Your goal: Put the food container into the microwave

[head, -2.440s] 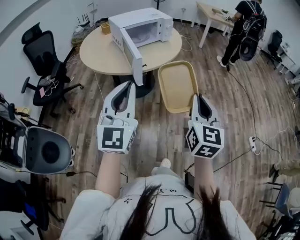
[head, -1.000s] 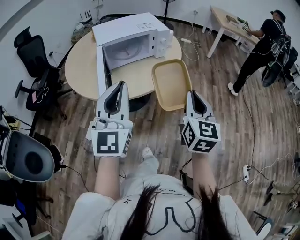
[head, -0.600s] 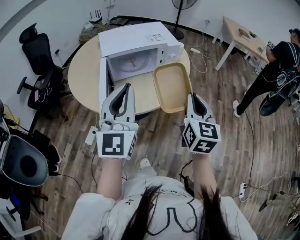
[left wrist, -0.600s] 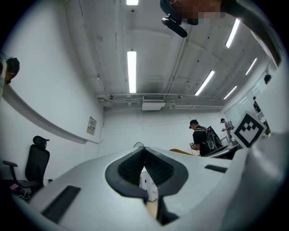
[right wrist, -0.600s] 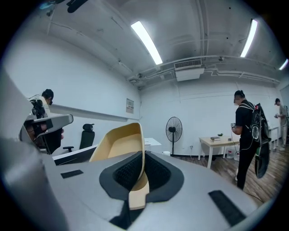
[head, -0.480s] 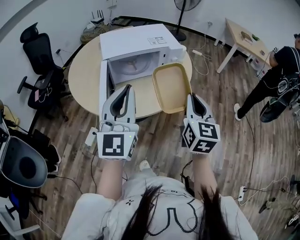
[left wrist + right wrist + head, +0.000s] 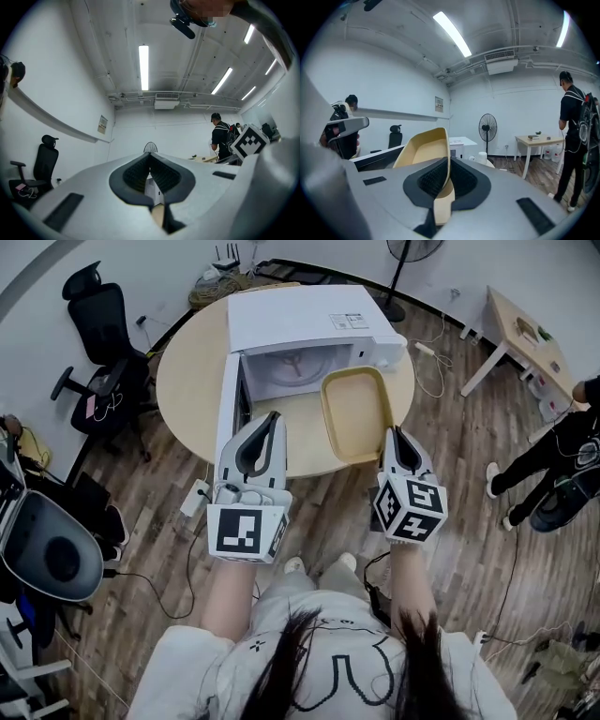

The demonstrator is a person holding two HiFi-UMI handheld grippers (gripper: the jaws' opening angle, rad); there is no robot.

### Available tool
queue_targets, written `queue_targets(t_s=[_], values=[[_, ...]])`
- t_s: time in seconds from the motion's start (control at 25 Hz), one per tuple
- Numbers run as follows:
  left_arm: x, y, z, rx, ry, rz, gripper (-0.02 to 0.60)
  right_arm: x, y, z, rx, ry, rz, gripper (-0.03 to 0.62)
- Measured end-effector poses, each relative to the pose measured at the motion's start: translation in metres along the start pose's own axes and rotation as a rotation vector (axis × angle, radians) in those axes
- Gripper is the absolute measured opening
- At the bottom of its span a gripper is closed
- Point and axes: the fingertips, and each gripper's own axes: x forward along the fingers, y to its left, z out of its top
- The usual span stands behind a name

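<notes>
Right gripper view shows the right gripper point(image 7: 447, 164) clamped on the rim of the beige food container point(image 7: 419, 152); only head view places it at 5 o'clock from the open microwave point(image 7: 300, 320), nearer than before; left gripper point(image 7: 150, 164) closed, empty.

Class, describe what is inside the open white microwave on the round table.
Inside the white microwave, a round turntable shows; nothing else visible. The tan plastic food container, held by the right gripper, covers the cavity's right part.

The microwave point(image 7: 309, 320) seems free inside. Its open door point(image 7: 229, 418) juts out leftward, just beside the left gripper point(image 7: 267, 424); the container point(image 7: 356, 413) hangs before its right side.
</notes>
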Motion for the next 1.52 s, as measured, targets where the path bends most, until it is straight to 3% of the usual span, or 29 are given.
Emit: queue_targets(t_s=[0.44,0.72,1.0,1.52], values=[[0.021,0.012,-0.021,-0.027,0.024,0.077,0.009,0.046,0.008,-0.009,-0.003,0.032,0.099,0.037],[0.053,0.021,-0.032,-0.019,0.035,0.152,0.009,0.091,-0.011,-0.011,-0.02,0.066,0.157,0.037],[0.086,0.038,-0.049,-0.01,0.058,0.251,0.009,0.151,-0.021,-0.04,-0.069,0.187,0.248,0.037],[0.119,0.054,-0.092,0.008,0.147,0.326,0.009,0.226,-0.009,-0.1,-0.084,0.37,0.384,0.037]])
